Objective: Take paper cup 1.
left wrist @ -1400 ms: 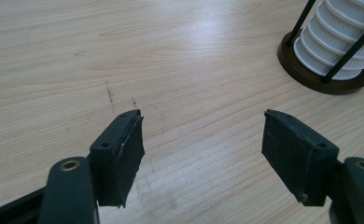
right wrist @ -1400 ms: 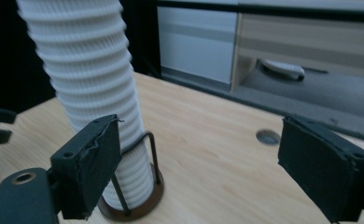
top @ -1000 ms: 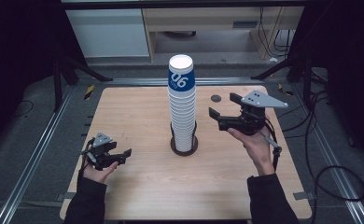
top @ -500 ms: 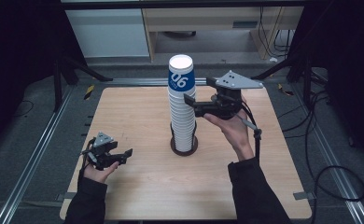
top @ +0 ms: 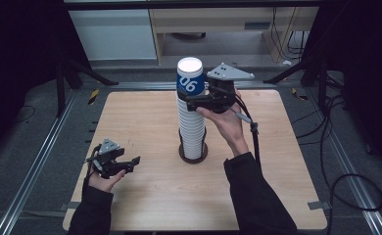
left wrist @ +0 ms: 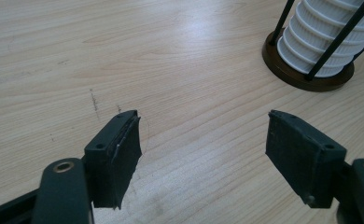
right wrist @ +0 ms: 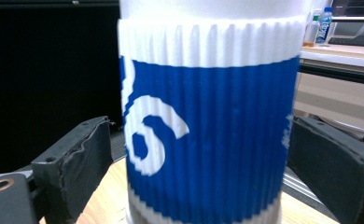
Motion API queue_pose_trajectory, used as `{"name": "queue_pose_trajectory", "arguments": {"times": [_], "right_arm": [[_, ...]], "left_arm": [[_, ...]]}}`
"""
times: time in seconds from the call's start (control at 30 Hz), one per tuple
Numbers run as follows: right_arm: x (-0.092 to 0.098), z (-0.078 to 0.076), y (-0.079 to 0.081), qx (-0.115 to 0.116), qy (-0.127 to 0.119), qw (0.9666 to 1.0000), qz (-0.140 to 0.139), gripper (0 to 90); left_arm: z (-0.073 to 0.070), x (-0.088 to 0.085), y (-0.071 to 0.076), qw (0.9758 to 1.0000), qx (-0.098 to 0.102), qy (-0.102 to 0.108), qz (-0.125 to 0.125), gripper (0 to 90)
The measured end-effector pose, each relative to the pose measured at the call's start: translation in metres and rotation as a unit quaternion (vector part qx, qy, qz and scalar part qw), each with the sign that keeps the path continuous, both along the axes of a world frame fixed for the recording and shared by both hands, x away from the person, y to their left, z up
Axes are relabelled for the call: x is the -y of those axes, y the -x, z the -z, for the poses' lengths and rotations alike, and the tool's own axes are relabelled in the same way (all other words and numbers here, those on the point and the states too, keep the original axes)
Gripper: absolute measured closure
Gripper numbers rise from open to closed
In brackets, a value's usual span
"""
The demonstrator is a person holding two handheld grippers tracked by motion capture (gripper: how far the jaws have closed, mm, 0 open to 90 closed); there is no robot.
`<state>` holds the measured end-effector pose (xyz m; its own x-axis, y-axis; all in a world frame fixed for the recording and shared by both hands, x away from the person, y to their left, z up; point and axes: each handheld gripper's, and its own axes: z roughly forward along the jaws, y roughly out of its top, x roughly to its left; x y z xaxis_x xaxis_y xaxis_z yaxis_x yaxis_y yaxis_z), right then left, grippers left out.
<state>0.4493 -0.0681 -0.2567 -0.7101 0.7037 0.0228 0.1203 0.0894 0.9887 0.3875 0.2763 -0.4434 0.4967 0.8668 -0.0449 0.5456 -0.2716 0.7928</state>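
At the left side of the table [top: 130, 117], near the front edge, the left gripper [top: 114, 164] rests low over the bare wood with its jaws spread wide and nothing between them; in the left gripper view the brown base [left wrist: 311, 77] of the holder stands well apart, up to the right. In the middle of the table the tall stack of ribbed cups [top: 191, 122] stands upright in this holder, and the top cup [top: 189, 78] is blue with white figures. At the right, the right gripper [top: 194, 98] is level with this top cup, its jaws open on both sides of it. In the right gripper view a small gap shows at each pad [right wrist: 77, 158], so the cup is not yet held.

I judge the step to be the grasp of the top cup. The next move asks a soft closing, then a straight lift, so that the cups below do not come with it.
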Motion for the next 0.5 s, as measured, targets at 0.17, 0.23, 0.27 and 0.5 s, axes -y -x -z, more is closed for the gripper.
{"name": "queue_pose_trajectory", "arguments": {"times": [0.17,0.23,0.27,0.5], "right_arm": [[-0.006,0.002,-0.005,-0.001,0.002,1.0,0.009,8.8],[-0.008,0.003,-0.007,0.005,0.002,0.9998,0.021,12.6],[-0.008,0.003,-0.007,0.005,0.002,0.9998,0.021,12.6],[-0.012,0.01,-0.01,-0.004,0.017,0.9997,0.017,14.0]], "left_arm": [[0.001,0.001,0.0,1.0,-0.001,-0.002,0.001,25.8],[0.001,0.001,0.0,1.0,-0.002,-0.003,0.002,25.8],[0.001,0.001,0.0,1.0,-0.002,-0.003,0.002,25.8],[0.001,0.001,0.0,1.0,-0.002,-0.002,0.002,25.8]]}}
